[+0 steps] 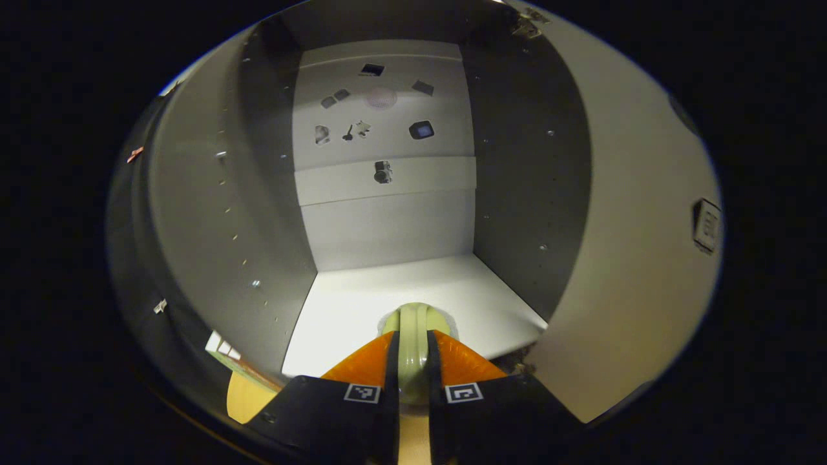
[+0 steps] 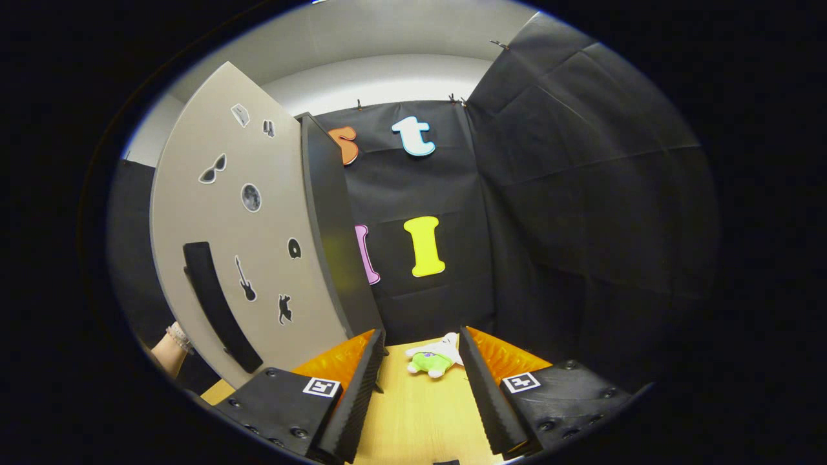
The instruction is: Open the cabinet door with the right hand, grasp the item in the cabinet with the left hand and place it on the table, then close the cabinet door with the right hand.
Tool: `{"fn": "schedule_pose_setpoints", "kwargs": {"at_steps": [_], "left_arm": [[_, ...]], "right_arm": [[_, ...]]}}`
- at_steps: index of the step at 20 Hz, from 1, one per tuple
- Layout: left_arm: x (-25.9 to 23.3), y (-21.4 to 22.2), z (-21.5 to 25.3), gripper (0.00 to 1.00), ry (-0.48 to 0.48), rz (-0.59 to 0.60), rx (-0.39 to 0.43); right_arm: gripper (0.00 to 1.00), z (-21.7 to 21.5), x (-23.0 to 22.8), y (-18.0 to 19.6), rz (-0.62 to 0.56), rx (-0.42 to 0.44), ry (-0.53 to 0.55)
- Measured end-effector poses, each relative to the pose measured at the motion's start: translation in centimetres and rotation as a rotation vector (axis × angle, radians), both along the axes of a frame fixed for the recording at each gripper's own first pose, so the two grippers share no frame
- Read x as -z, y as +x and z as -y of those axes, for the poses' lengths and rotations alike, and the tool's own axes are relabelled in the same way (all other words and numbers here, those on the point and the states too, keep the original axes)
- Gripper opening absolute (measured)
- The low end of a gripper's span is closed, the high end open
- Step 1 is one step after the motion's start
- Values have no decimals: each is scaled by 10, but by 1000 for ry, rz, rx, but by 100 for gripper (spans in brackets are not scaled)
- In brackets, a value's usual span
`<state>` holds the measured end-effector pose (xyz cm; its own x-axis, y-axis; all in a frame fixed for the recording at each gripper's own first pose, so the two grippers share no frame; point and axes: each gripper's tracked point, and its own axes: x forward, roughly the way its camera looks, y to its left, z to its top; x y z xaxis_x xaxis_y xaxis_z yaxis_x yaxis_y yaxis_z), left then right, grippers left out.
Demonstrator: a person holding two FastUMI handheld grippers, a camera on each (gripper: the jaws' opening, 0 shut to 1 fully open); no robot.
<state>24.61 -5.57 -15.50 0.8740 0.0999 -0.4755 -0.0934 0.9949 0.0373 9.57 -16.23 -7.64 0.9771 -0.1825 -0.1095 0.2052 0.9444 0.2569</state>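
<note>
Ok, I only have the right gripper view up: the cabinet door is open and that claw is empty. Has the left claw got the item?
Observer: Yes. In the left gripper view the left claw is shut on a pale green item, with a finger pressing on each side.
Operator: Is it out of the cabinet yet?
Observer: Not quite. It sits at the front edge of the white shelf. I cannot tell whether it is lifted off.
Operator: What is behind it?
Observer: Small stickers on the cabinet's back wall.
</note>
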Motion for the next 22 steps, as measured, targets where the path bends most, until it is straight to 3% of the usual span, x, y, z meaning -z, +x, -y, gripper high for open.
{"fn": "schedule_pose_setpoints", "kwargs": {"at_steps": [5,10,16,22], "left_arm": [[17,-90,19,22,1,-10,-5],[52,-170,52,22,-106,-32,35],[102,-217,74,22,-131,-51,45],[178,-240,86,22,-141,-69,29]], "right_arm": [[76,-24,-3,-29,-20,-9,-44],[76,-36,-19,-55,-4,-26,-74],[76,-48,-15,-71,-36,-23,-126],[76,-54,-6,-55,-28,-16,-232]]}}
